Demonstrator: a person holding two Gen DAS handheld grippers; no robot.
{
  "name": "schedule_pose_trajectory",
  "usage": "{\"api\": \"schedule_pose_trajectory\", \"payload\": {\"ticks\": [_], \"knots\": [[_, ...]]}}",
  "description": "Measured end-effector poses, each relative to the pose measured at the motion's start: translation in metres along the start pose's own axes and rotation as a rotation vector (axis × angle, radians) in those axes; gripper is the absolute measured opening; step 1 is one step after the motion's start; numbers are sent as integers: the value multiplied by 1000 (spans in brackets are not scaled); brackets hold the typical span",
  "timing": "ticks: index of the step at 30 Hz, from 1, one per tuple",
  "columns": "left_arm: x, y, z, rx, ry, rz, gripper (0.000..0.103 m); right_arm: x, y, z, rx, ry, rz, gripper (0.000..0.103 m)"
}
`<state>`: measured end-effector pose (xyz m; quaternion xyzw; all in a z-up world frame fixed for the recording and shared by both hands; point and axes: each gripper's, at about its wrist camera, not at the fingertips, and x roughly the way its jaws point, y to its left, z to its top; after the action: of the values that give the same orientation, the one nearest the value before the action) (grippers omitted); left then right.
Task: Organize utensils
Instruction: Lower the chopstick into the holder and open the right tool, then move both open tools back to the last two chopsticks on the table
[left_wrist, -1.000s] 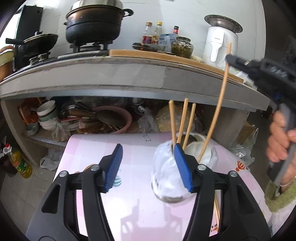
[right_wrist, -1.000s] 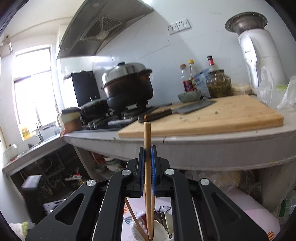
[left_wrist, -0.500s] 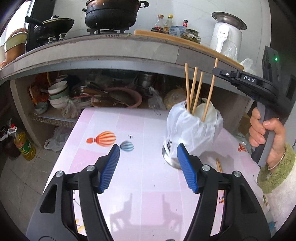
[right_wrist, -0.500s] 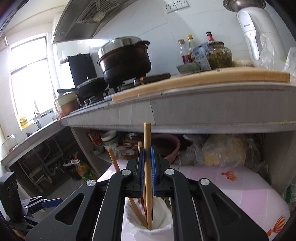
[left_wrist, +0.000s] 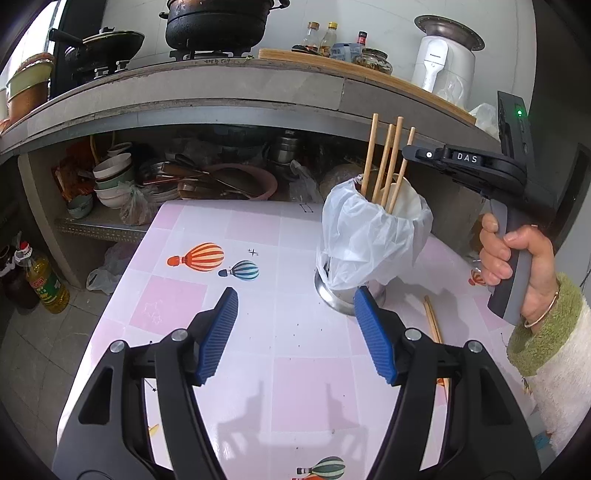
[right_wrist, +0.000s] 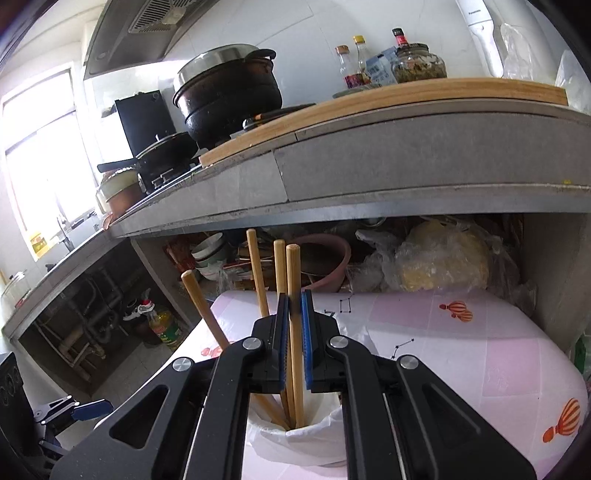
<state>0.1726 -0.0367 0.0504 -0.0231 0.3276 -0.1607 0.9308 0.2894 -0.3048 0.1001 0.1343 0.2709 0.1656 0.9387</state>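
My left tool (left_wrist: 295, 334) hangs above the pink tiled worktop (left_wrist: 303, 387) with its blue-padded jaws spread wide and nothing between them. Just ahead of its right pad stands a metal holder (left_wrist: 334, 295), lined with a white plastic bag (left_wrist: 365, 236) that drapes over its rim. Four wooden chopsticks stand in it, leaning slightly apart.

My right tool (right_wrist: 294, 343) sits directly over the holder's mouth, jaws closed on one chopstick (right_wrist: 294, 280), which is held nearly upright with its lower end down inside the bag-lined cup. From the left wrist view, the same tool (left_wrist: 406, 152) reaches in from the right, and my right hand (left_wrist: 517, 254) wraps its grey handle, a green cuff at the wrist. The other three chopsticks (right_wrist: 258, 273) lean just left of the held one, their tips rising above the tool.

Another pair of chopsticks (left_wrist: 434, 328) lies flat on the worktop, to the right of the holder's base and partly hidden behind my left tool's right finger.

Hot-air balloon prints (left_wrist: 201, 255) decorate the worktop. Behind it runs a concrete kitchen counter (left_wrist: 221, 96) carrying a dark cooking pot (left_wrist: 221, 22), a wooden cutting board (right_wrist: 388, 98) and bottles. Bowls and pans crowd the shelf beneath.
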Motion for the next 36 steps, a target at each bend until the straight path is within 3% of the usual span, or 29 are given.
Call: {"api": "schedule_pose_trajectory", "payload": {"ticks": [13,15,17,23,29,36], "knots": [[-4,-1,-10,-17,17,4,65,-11,-1,3,3,25,4,9],[-4,-4,-10,-15,18,1,66,-17,-2,5,8,19,7,14],[-4,-6,-11,-8,20,-4,66,-28,-2,6,12,0,6,27],[-1,-16,-15,12,33,-22,66,-77,-11,6,33,-56,8,29],[7,-27,-19,34,58,-47,66,-131,-37,-30,70,-48,-56,30],[29,-55,-32,80,118,-112,66,-156,-78,-112,215,78,-166,30]]}}
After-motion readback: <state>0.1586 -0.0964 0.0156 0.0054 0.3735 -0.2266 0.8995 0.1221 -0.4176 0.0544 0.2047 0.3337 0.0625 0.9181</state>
